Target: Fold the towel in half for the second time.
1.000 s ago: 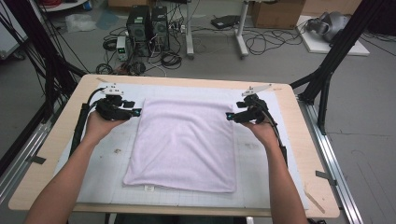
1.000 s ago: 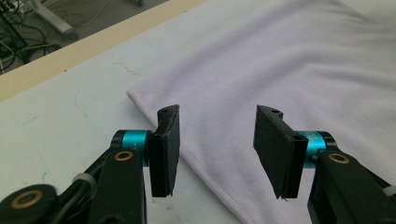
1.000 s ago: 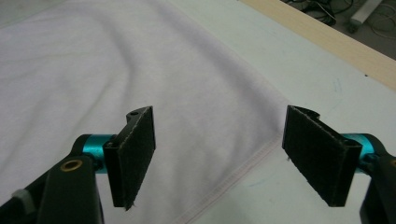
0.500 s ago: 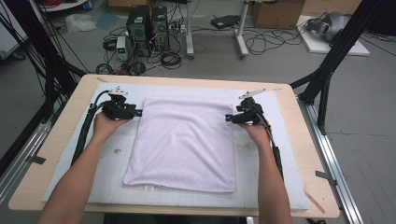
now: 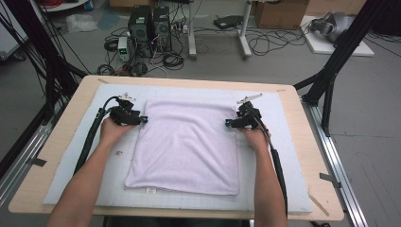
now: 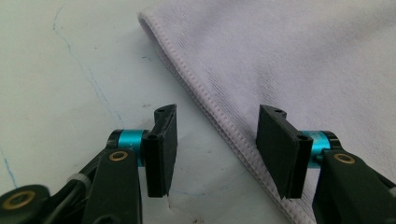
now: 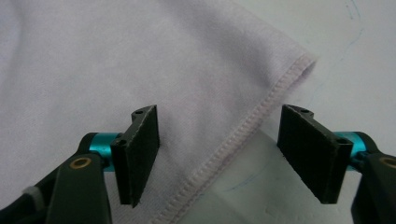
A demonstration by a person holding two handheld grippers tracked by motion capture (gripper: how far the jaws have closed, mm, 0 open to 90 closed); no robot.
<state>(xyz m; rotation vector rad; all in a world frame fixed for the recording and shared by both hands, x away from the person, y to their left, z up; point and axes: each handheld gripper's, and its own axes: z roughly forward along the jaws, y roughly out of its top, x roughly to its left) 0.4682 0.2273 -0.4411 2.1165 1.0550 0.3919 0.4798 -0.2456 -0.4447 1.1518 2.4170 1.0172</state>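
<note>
Tongs (image 5: 142,119) closer, straddling towel (image 5: 189,146) edges

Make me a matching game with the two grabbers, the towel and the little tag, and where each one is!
Things:
1. left gripper
2. right gripper
3. towel
4. small white tag

Places or states:
A. lies flat in the middle of the white mat
B. open, jaws either side of the towel's left hem
C. at the towel's near edge
D. open, jaws either side of the towel's right hem

Pairs: 1-B, 2-D, 3-A, 4-C
</note>
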